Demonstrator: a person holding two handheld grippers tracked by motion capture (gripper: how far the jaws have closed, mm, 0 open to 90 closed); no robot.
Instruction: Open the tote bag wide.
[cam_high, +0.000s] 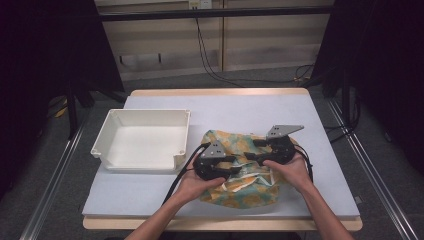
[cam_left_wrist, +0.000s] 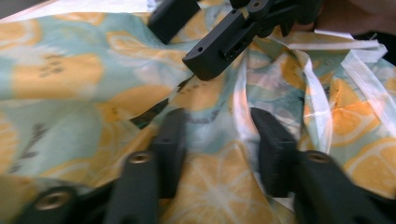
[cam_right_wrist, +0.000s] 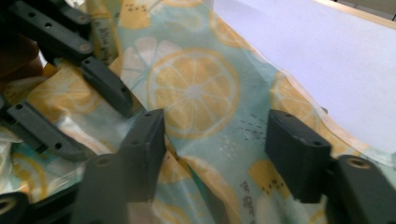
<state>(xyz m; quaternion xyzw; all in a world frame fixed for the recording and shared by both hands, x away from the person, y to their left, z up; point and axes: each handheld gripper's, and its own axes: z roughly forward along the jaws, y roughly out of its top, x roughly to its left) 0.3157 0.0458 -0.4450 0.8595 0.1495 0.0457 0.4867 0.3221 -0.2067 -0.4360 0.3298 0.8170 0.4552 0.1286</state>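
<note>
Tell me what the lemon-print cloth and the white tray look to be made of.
Cloth: looks like thin fabric, perhaps coated or synthetic; it crumples in soft folds, and pale creases catch the light with a slight sheen in the left gripper view. White straps or hems run along it.
Tray: looks like moulded plastic, matt off-white, with thin, even walls, a rolled rim and rounded corners.

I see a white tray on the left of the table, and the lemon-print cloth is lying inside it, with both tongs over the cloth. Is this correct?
Not quite. The lemon-print cloth lies on the table mat to the right of the white tray, not inside it; the tray holds nothing, as the high view shows. The left tongs and right tongs are indeed over the cloth.
</note>
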